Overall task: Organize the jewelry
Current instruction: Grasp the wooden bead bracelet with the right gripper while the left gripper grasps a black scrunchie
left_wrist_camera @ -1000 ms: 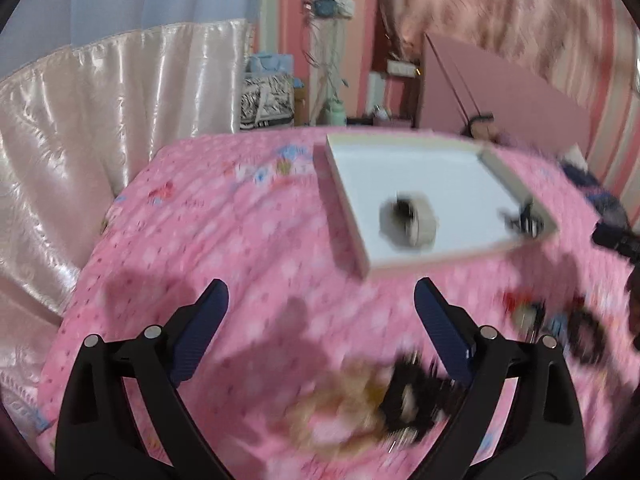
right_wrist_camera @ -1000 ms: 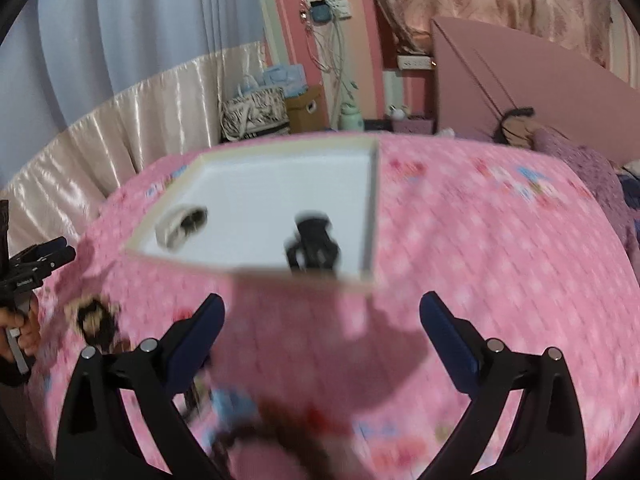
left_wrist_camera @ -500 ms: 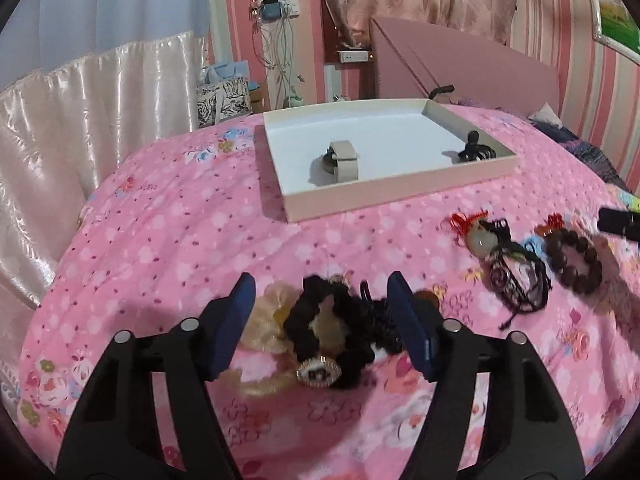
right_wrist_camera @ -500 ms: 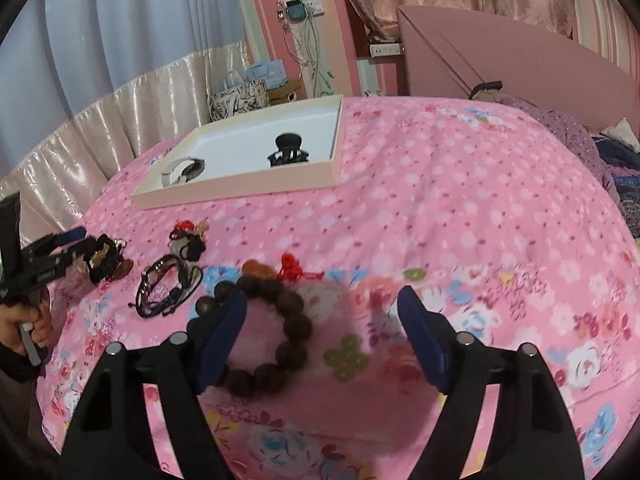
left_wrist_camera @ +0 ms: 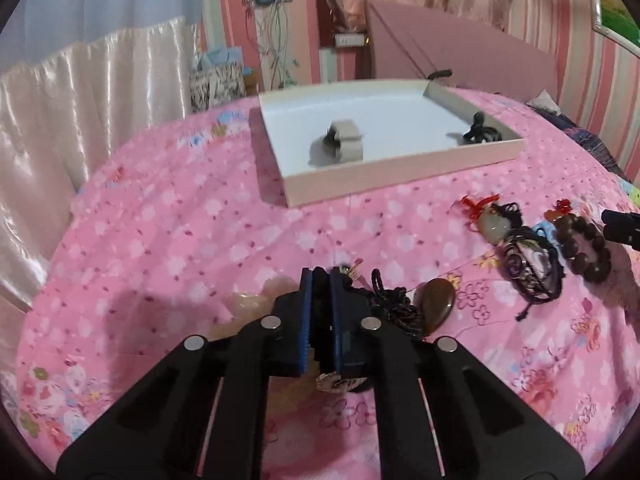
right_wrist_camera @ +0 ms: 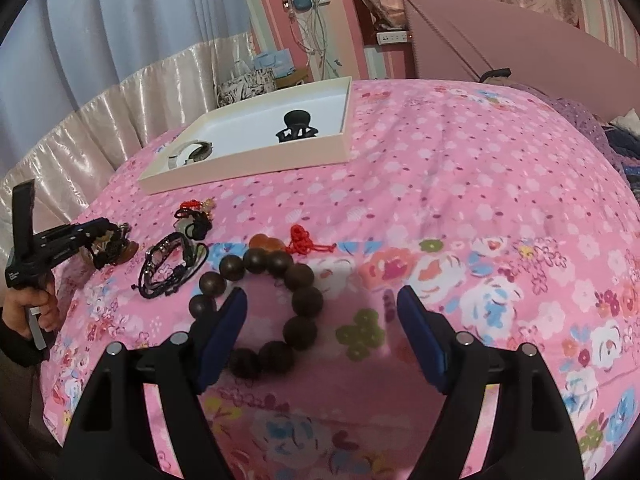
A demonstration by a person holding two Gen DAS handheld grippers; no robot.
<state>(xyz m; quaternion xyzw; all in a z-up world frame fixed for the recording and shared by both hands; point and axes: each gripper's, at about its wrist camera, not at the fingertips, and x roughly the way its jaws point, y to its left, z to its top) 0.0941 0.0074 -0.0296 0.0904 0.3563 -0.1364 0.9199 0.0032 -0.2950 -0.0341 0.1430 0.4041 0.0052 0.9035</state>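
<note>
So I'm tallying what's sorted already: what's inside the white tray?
The tray holds a beige band and a black hair clip. The near wall hides a strip of its floor.

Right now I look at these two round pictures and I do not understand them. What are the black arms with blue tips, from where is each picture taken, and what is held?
There is no robot. A person holds a hand tool in each hand, and each tool ends in a two-finger claw with a small camera looking along the fingers.

The left camera shows the left claw closed on a black bracelet; its jaws have just been closing. The right camera shows the right claw open around a brown bead bracelet, not squeezing it. At that picture's left edge is the person's hand holding the other tool.

Everything lies on a pink flowered bedcover. A shallow white tray already holds a beige band and a black hair clip.
</note>
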